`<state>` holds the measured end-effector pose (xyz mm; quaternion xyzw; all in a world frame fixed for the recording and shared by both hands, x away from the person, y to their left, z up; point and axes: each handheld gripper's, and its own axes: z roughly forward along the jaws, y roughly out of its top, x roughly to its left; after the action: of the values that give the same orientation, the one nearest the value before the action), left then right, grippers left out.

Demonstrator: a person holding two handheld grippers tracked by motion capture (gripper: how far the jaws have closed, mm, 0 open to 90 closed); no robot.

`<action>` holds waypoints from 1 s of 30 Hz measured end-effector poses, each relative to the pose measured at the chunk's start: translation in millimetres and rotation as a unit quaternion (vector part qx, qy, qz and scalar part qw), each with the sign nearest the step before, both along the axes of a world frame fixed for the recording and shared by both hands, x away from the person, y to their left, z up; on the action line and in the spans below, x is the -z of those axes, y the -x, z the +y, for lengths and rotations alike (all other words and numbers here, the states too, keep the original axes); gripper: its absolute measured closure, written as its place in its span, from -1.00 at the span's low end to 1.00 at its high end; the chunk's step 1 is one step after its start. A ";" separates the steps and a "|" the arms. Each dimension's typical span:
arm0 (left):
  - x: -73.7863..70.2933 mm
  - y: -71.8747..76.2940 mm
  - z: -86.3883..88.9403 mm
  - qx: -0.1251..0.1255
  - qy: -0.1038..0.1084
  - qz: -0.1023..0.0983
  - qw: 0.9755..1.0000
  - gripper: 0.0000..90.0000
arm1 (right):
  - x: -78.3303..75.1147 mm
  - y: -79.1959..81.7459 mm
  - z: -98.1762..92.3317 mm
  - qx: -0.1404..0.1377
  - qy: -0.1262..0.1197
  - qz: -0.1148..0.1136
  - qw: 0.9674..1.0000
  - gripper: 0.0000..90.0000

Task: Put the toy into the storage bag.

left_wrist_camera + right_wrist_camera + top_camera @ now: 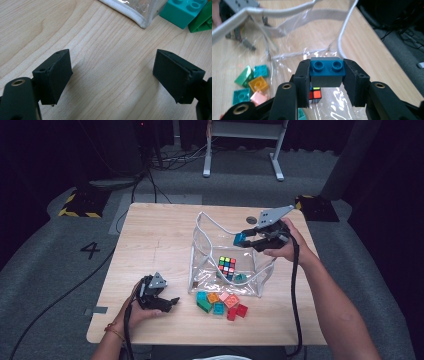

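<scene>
1. Wooden table (150, 245) up top: right gripper (246, 239) carries a blue brick (239, 239) above the clear bag (202, 270).
2. Left gripper (110, 75): jaws wide apart, empty.
3. Right gripper view: brick (327, 68) clamped; could catch the floppy rim and miss.

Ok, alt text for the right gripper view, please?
The right gripper clamps a blue two-stud brick between its black jaws above a clear plastic bag holding a colour cube. Loose bricks lie on the wooden table at left.
</scene>
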<state>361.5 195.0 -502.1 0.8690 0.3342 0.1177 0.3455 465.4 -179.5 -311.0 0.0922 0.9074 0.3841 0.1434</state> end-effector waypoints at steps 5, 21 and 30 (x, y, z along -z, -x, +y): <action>0.0 0.0 0.0 0.000 0.000 0.000 1.000 -0.65 | 7.1 -3.0 13.9 -0.017 0.055 0.013 0.998 0.33; 0.0 0.1 -0.1 0.000 0.001 0.001 1.000 -0.65 | 21.8 -18.2 21.9 0.008 0.181 0.082 0.980 0.32; 0.1 -0.1 -0.1 0.001 0.001 -0.001 1.000 -0.66 | 24.0 -18.7 5.0 0.037 0.224 0.115 0.967 0.32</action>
<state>361.6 194.9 -502.2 0.8689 0.3333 0.1176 0.3466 484.1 -174.5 -335.0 0.1344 0.9768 0.1519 0.0693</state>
